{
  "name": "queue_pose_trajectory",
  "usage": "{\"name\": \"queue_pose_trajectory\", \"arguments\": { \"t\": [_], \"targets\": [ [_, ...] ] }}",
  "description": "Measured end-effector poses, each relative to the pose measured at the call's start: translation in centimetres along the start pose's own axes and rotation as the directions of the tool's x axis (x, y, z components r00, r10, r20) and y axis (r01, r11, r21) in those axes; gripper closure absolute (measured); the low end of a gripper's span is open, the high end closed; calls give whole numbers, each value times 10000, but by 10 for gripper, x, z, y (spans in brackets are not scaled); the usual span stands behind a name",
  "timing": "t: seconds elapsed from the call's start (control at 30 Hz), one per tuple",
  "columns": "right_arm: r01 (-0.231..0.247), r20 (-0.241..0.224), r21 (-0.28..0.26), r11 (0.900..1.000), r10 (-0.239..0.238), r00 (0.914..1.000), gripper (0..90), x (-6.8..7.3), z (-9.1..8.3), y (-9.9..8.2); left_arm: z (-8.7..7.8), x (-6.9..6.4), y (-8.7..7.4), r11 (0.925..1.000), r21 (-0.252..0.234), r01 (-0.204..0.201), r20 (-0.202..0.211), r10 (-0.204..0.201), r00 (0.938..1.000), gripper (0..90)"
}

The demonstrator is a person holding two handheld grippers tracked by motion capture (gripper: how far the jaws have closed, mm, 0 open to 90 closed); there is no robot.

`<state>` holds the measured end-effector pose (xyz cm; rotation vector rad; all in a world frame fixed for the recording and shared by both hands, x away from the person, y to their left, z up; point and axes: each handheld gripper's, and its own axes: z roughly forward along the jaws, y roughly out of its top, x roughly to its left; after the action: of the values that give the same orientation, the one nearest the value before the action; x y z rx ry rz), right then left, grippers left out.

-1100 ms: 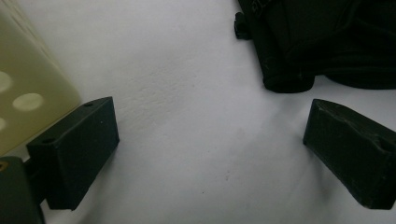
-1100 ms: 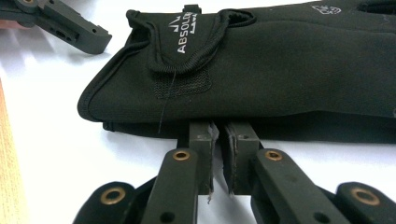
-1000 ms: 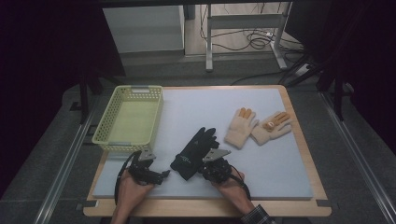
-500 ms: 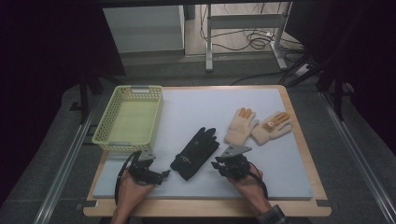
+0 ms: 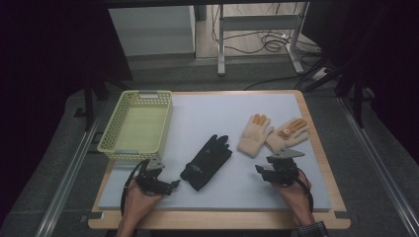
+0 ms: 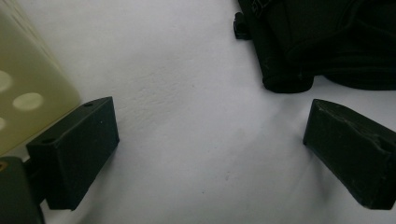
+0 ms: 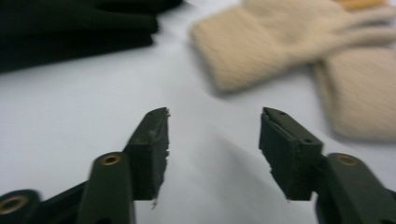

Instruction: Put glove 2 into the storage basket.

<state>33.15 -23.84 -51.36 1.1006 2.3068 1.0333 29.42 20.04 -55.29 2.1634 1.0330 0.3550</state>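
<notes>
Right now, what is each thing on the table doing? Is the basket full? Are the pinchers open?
Basket: empty, upright.
Black glove: lying flat, not held.
Two beige gloves: lying flat side by side, overlapping.
Left gripper: open, holding nothing.
Right gripper: open, holding nothing.

Black glove (image 6: 327, 42) runs off the left gripper view's top edge. Cream gloves (image 7: 299, 51) look blurred and cropped in the right gripper view.
</notes>
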Motion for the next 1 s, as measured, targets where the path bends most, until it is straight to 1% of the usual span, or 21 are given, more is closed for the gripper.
{"name": "queue_pose_trajectory", "arguments": {
  "t": [0.03,0.07,0.1,0.13,0.2,0.23,0.27,0.33,0.37,0.43,0.5,0.53,0.6,0.67,0.8,0.83,0.9,0.93,0.97,1.0],
  "targets": [
    [0,0,0,10000,0,10000,375,0,0,0,0,0,0,10000,0,0,0,0,10000,35],
    [-45,104,11,10000,45,9999,357,-3,-1,-2,0,0,0,10000,-2,3,0,-3,10000,35],
    [-51,238,3,10000,51,9997,334,-7,-2,-4,0,0,0,10000,-1,2,2,-2,10000,35],
    [-132,470,144,9998,125,9988,290,-13,-3,-9,0,0,0,10000,-2,6,4,-6,10000,35],
    [-131,536,197,9997,120,9985,276,-14,-3,-10,0,0,0,10000,-3,2,5,-2,10000,36],
    [-128,648,270,9996,110,9978,261,-17,-3,-13,0,0,0,10000,-4,3,5,-3,10000,36],
    [-181,686,419,9990,152,9975,225,-20,0,-18,0,0,0,10000,-3,6,-2,-6,10000,36],
    [-186,689,480,9987,153,9975,208,-21,2,-20,0,-1,0,10000,-35,77,-43,-77,10000,36],
    [-455,573,293,9985,438,9974,197,-23,1,-22,-1,-2,1,9999,42,112,-117,-111,9999,33],
    [-240,666,394,9989,213,9976,182,-21,2,-22,-2,-4,2,9997,224,126,-127,-123,9998,26],
    [-246,732,392,9989,216,9971,177,-21,2,-22,-3,-5,3,9995,278,129,-98,-126,9999,25],
    [-277,735,374,9989,249,9970,176,-21,2,-22,-5,-5,4,9997,246,43,-50,-42,10000,21],
    [-292,716,373,9989,265,9971,176,-21,2,-22,-8,-7,7,9998,137,156,117,-158,9998,20],
    [-283,723,360,9990,256,9971,176,-21,2,-22,-10,-10,10,9998,109,174,254,-177,9995,14],
    [-261,742,344,9991,235,9970,176,-21,2,-23,-14,-18,19,9997,61,238,770,-242,9967,0],
    [-263,741,344,9991,237,9970,176,-21,2,-23,-15,-22,24,9996,55,275,909,-279,9955,0],
    [-258,742,342,9991,232,9970,176,-21,2,-23,-16,-24,27,9996,41,278,967,-281,9949,0],
    [-256,747,343,9991,230,9969,176,-21,2,-23,-16,-27,31,9996,16,264,1032,-265,9943,0],
    [-259,742,341,9991,233,9970,176,-21,2,-23,-16,-31,39,9998,-19,199,992,-196,9949,0],
    [-259,742,341,9991,233,9970,176,-21,2,-23,-16,-31,39,9998,-19,199,992,-196,9949,0]
  ]
}}
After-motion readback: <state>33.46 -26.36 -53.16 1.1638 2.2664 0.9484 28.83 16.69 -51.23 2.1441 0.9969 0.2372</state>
